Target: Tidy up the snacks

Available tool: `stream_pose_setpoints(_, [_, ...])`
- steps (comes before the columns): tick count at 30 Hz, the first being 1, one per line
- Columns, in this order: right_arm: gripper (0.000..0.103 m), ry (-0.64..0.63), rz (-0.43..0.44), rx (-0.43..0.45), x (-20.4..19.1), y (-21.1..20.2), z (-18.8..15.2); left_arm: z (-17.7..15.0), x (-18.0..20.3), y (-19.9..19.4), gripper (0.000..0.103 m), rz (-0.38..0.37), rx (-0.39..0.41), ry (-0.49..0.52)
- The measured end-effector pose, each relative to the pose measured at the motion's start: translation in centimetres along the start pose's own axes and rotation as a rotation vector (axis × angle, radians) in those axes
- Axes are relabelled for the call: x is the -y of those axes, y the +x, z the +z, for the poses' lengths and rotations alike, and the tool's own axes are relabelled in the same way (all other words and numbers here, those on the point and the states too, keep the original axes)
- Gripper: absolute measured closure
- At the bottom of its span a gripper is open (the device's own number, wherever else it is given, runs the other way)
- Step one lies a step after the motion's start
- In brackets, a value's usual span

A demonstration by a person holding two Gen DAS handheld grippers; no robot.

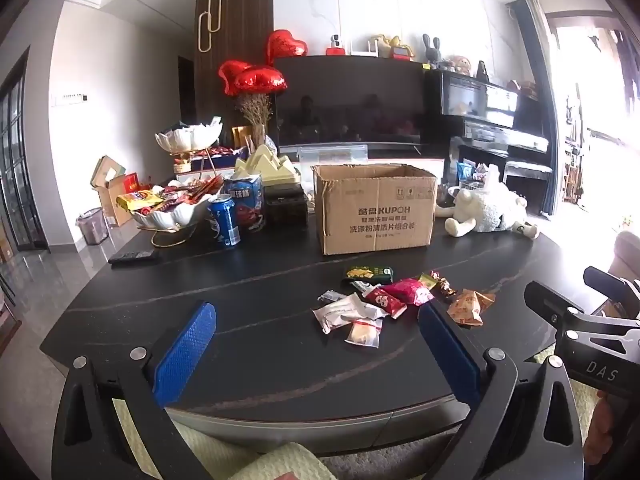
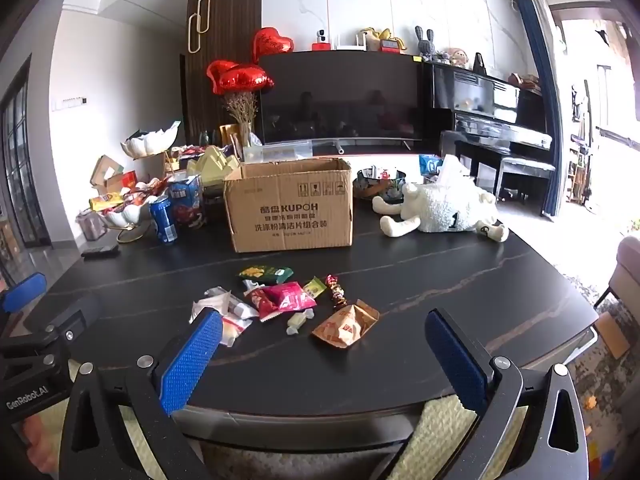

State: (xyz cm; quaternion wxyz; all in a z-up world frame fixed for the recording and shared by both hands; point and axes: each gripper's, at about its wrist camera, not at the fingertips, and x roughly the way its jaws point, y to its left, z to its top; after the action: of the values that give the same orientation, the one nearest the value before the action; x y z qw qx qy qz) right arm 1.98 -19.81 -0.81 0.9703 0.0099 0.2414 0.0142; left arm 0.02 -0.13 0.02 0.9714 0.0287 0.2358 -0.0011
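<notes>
Several small snack packets lie loose on the dark table (image 1: 260,280): a green packet (image 1: 367,275), a pink one (image 1: 409,291), a white one (image 1: 342,312) and an orange one (image 1: 469,306). In the right wrist view the same pile shows the pink packet (image 2: 289,298) and orange packet (image 2: 346,326). An open cardboard box (image 1: 374,208) (image 2: 289,206) stands behind them. My left gripper (image 1: 318,316) hovers open at the near edge, empty. My right gripper (image 2: 324,326) is open too, nothing between its blue pads (image 2: 192,364).
At the back left stand a snack-filled white bowl (image 1: 166,212), a blue can (image 1: 224,220) and a blue carton (image 1: 246,200). A remote (image 1: 134,257) lies near the left edge. A white plush sheep (image 2: 440,208) lies at the back right. A TV (image 2: 340,100) stands behind.
</notes>
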Motion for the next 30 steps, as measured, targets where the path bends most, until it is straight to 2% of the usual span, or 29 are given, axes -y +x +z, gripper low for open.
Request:
stream_pose_setpoints(6, [0.0,0.0,0.005,-0.003,-0.1,-0.2,0.0,0.0,-0.2,-0.8,0.0,0.001,0.03,-0.016])
stream_pose_setpoints(15, [0.0,-0.01,-0.005,0.003,-0.2,-0.6,0.4,0.2,-0.3,-0.7,0.0,-0.022,0.023,-0.027])
stream_pose_setpoints(30, [0.0,-0.01,-0.004,0.013,-0.3,-0.9,0.6,0.4,-0.2,-1.6,0.0,-0.014,0.074,-0.018])
